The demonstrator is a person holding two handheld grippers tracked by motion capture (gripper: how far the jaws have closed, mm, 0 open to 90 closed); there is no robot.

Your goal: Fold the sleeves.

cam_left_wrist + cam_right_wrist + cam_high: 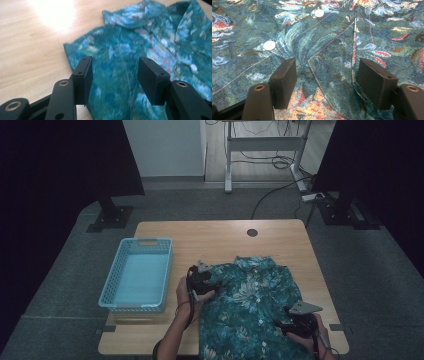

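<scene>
Shirt spot: we're seeing the shirt (247, 307) lying flat on the table (210, 237), right of centre, hem hanging off the near edge.
Shirt axis: long axis running near-to-far; collar (255, 261) pointing away from us, hem twd us, a bit tilted w/ collar leaning left.
Shirt face: buttons (269, 45) and a chest pocket (332, 75) are showing up top, so we're reading it as front side up; sides looking tucked in, prob mid-fold.
Left gripper: left gripper (206, 281) is sitting at the shirt's left edge nr the shoulder; jaws standing apart, nothing pinched btwn them, cloth edge lying just under and ahead.
Why there (left): we're judging it's placed at that edge bc that's where a side fold gets laid or picked.
Right gripper: right gripper (325, 85) is hovering low over the lower right of the shirt, jaws spread, straddling the pocket seam, pads not pressing cloth as far as we're able to tell.
Why there (right): prob waiting to pin or pinch the lower part while the other side is being sorted.
Basket: blue basket (120, 265) is sitting left of the shirt, apart from it; we're guessing it's where the folded shirt goes.
</scene>
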